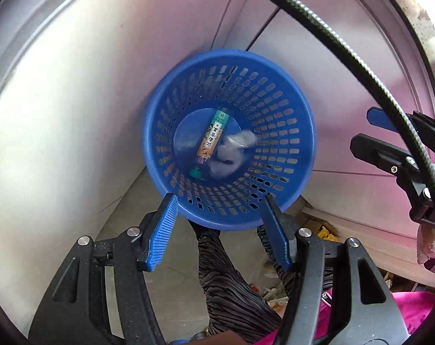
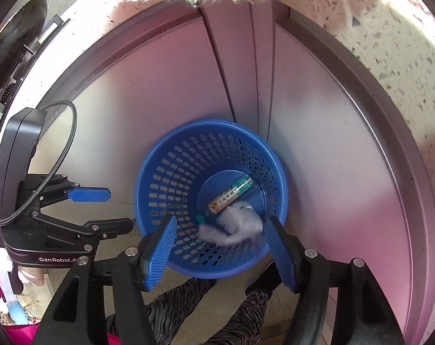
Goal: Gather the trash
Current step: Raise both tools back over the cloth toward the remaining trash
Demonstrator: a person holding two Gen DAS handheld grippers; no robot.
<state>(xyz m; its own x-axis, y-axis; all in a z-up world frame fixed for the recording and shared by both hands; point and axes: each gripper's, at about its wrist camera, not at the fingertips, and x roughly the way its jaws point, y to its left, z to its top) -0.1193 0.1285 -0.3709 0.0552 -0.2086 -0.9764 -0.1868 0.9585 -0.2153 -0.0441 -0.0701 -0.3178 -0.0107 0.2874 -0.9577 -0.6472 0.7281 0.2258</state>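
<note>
I am holding both the left gripper (image 1: 218,224) and right gripper (image 2: 220,247) spread, empty; labelled bottle (image 2: 228,197) and crumpled tissue (image 2: 234,225) are lying inside the blue basket (image 2: 159,155), frame centre. Remaining trash unseen.

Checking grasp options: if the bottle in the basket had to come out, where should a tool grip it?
Grip the bottle across its labelled middle, coming straight down through the basket's open top; it lies flat on the bottom, and tissue crowds its cap end.
</note>
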